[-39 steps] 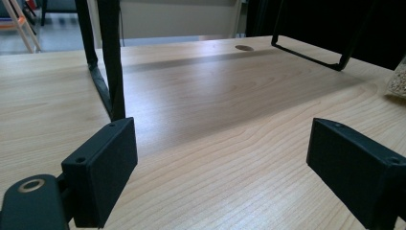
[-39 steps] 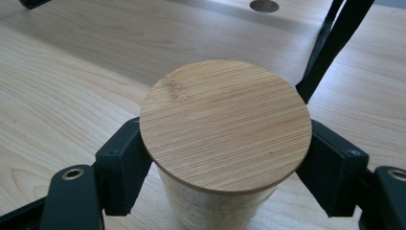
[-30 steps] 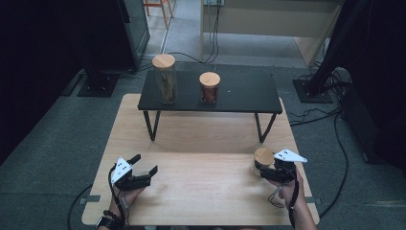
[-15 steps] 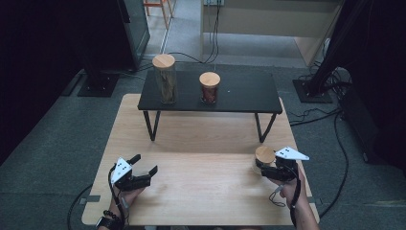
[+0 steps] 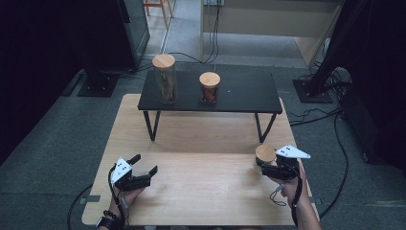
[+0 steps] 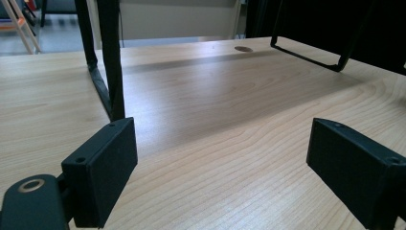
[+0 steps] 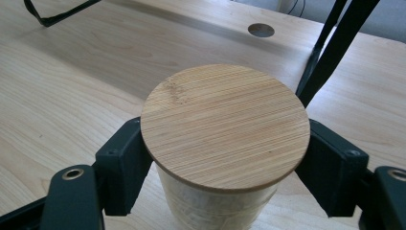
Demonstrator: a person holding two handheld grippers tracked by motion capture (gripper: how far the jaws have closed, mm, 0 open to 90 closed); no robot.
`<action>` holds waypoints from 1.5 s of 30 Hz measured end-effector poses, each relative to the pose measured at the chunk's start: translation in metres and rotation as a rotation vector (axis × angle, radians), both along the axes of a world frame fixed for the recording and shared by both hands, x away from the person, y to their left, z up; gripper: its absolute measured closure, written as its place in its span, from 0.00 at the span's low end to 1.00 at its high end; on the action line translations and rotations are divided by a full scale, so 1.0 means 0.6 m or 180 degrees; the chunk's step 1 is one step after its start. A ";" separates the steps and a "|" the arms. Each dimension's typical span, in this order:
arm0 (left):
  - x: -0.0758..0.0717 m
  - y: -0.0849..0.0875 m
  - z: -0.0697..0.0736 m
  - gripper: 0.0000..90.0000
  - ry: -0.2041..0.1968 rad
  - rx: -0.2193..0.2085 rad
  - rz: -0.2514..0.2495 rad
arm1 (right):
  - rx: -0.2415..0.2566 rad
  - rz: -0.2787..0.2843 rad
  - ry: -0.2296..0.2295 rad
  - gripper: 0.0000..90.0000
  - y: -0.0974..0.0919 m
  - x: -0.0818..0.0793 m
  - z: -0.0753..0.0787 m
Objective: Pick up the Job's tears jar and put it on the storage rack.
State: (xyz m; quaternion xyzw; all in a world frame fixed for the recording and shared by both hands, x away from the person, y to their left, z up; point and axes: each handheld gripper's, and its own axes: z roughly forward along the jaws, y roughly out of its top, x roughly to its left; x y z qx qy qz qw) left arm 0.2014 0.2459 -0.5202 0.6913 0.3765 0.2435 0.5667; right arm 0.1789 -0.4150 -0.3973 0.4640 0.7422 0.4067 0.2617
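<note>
A short glass jar with a round bamboo lid [image 7: 225,127] stands on the wooden table near its right edge [image 5: 265,153]. My right gripper [image 7: 225,165] is shut on the jar's body just under the lid, one black pad [image 7: 122,165] on each side; the same grip shows from above [image 5: 264,164]. My left gripper [image 5: 145,164] rests low over the table's front left, jaws open with nothing between them. In the left gripper view only bare wood lies between its pads [image 6: 222,163].
A low black shelf [image 5: 239,91] on thin legs stands across the far half of the wooden table [image 5: 201,191]. On it are a tall jar [image 5: 164,79] and a shorter jar with dark contents [image 5: 209,87], both with bamboo lids. Cables run over the floor at the right.
</note>
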 end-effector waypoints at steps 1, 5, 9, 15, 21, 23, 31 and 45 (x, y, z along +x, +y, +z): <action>0.000 0.000 0.000 0.11 -0.0001 0.0001 0.0001 | 0.0008 -0.0001 -0.0001 0.28 0.000 0.000 0.002; 0.000 0.000 0.000 0.11 0.0000 0.0002 0.0000 | 0.0011 -0.0001 -0.0006 0.28 -0.001 -0.001 0.007; 0.000 0.000 0.000 0.11 -0.0003 0.0001 0.0001 | 0.0009 -0.0002 -0.0001 0.28 0.000 -0.001 0.014; 0.000 0.000 0.000 0.11 -0.0004 0.0002 0.0002 | -0.0001 0.0002 -0.0008 0.28 -0.001 -0.002 0.024; 0.000 0.000 0.000 0.11 -0.0003 0.0006 -0.0005 | -0.0008 0.0006 -0.0020 0.28 -0.003 -0.003 0.033; 0.000 0.000 0.000 0.11 -0.0003 0.0004 -0.0004 | -0.0008 0.0002 -0.0021 0.28 -0.003 -0.004 0.036; 0.000 0.000 0.000 0.11 -0.0006 0.0008 -0.0002 | -0.0016 -0.0009 -0.0033 0.28 -0.005 -0.004 0.046; 0.000 0.000 0.001 0.11 -0.0006 0.0017 -0.0004 | -0.0032 -0.0008 -0.0060 0.28 -0.009 -0.004 0.067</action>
